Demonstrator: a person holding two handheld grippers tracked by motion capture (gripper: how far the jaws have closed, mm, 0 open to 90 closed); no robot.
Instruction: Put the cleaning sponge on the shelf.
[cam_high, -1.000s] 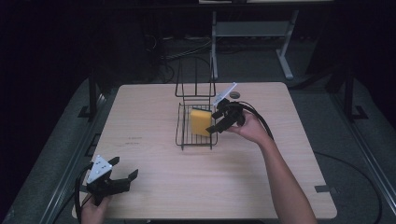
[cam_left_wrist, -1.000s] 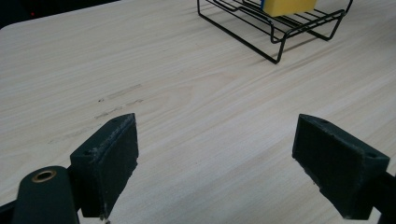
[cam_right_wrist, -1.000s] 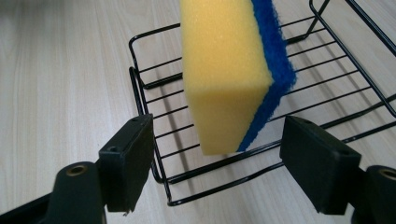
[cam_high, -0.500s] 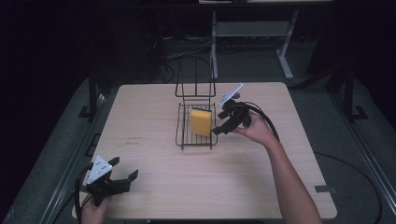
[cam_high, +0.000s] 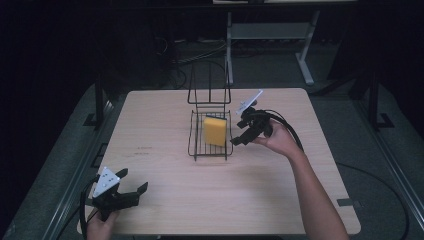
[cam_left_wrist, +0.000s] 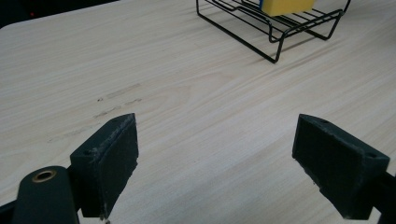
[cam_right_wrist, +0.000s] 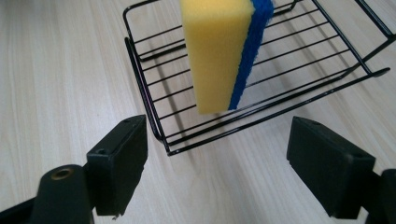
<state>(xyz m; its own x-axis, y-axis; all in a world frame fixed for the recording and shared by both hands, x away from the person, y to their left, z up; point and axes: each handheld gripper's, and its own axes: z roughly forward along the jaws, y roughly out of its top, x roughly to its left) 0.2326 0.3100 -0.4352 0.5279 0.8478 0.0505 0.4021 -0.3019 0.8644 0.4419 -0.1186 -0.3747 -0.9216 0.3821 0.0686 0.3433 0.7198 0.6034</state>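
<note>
A yellow sponge (cam_high: 215, 131) with a blue scouring side (cam_right_wrist: 254, 51) stands on edge in the black wire rack (cam_high: 192, 150) at the middle of the wooden table (cam_high: 160, 110). My right gripper (cam_high: 236, 141) hovers just right of the rack, apart from the sponge. In the right gripper view its jaws (cam_right_wrist: 215, 163) are spread outside the rack's rim (cam_right_wrist: 154, 121); they have just been opening and hold nothing. My left gripper (cam_high: 135, 192) rests open at the table's near left corner, with bare wood between its pads (cam_left_wrist: 112, 158). From there the rack (cam_left_wrist: 280, 42) lies far ahead.
The rack has a tall wire back loop (cam_high: 209, 82) on its far side. Beyond the table stands a white metal frame (cam_high: 265, 31), with cables on the dark floor. A cable (cam_high: 287, 127) trails from the right gripper over the table.
My right gripper has let go of the sponge and drawn back a little to the right, out of the rack. The sponge stays standing in the rack. The left gripper has not moved.
</note>
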